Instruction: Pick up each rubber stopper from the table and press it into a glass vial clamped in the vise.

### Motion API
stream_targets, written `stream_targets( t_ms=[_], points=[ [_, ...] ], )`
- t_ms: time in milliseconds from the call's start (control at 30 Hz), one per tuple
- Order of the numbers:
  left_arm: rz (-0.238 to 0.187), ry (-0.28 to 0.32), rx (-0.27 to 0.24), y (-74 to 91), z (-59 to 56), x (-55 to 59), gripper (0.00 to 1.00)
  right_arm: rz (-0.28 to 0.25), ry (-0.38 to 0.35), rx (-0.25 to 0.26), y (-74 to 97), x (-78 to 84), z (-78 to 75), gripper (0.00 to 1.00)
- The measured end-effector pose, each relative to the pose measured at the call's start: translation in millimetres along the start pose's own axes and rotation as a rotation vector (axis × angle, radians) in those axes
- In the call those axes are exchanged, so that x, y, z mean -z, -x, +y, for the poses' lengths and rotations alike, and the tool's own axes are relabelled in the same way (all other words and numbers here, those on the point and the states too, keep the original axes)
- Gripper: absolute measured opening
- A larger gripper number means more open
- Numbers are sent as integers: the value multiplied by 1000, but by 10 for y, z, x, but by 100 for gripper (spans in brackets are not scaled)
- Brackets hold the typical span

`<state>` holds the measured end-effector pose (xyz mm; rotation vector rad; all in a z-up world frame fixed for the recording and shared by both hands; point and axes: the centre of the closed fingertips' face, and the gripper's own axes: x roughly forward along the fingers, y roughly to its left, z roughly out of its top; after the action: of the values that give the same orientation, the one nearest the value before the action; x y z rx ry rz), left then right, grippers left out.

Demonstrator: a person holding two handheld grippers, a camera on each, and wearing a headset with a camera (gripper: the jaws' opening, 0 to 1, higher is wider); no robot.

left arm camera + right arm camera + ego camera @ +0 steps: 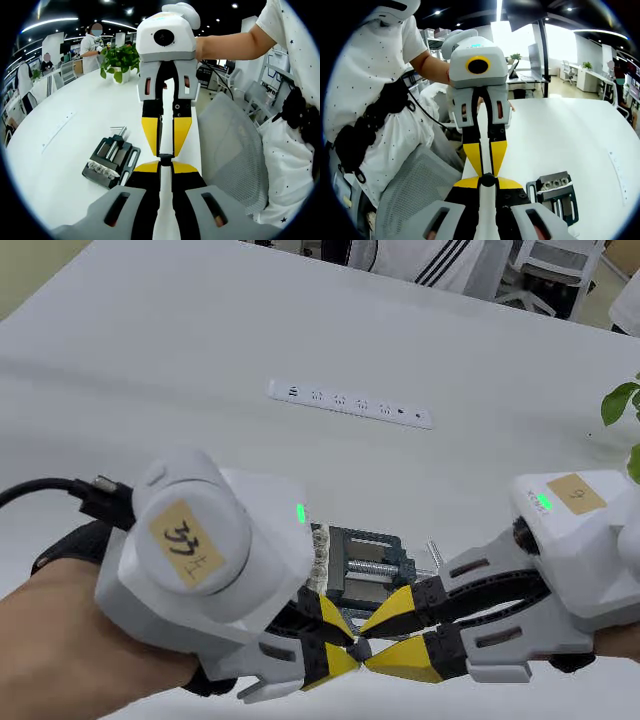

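Desk [180,370], broad, white, smooth-topped; bare over most of its run. Grey mesh-backed chair [235,145] just off the near edge. Left gripper [348,650] and right gripper [375,645], white-bodied with yellow-and-black fingers, meet tip to tip low over that edge. Long white power strip [350,405] lies well beyond. Dark grey metal bench vise [365,555] sits just past the fingertips, holding a short row of clear glass vials [102,168].

Small dark round rubber stopper [487,180], as I read it, sits pinched in the right gripper's closed fingers. Left fingers drawn together, tips against it; nothing seen between them.

Progress, judged: one stopper is lifted but not yet over a vial, so the pressing is still to do. Vial mouths too small to tell plugged from open. No loose stoppers seen on the desk.

Room: the near edge runs right under the meeting tips, so a slip could send the stopper off toward the chair. Open desk lies on both sides of the vise. Its silver screw handle [435,555] juts toward the right gripper's side.
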<state>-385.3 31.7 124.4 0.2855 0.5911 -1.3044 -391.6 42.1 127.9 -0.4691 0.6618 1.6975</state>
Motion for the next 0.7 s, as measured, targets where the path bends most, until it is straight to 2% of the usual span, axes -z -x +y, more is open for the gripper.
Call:
stream_targets(
  t_ms=[200,700],
  points=[
    [-7,-7,-11,-4,15,20,4,9,-8,6,-16,5,-14,5],
    [-67,25,-40,50,41,36,7,24,-26,1,-43,-46,-56,5]
  ],
)
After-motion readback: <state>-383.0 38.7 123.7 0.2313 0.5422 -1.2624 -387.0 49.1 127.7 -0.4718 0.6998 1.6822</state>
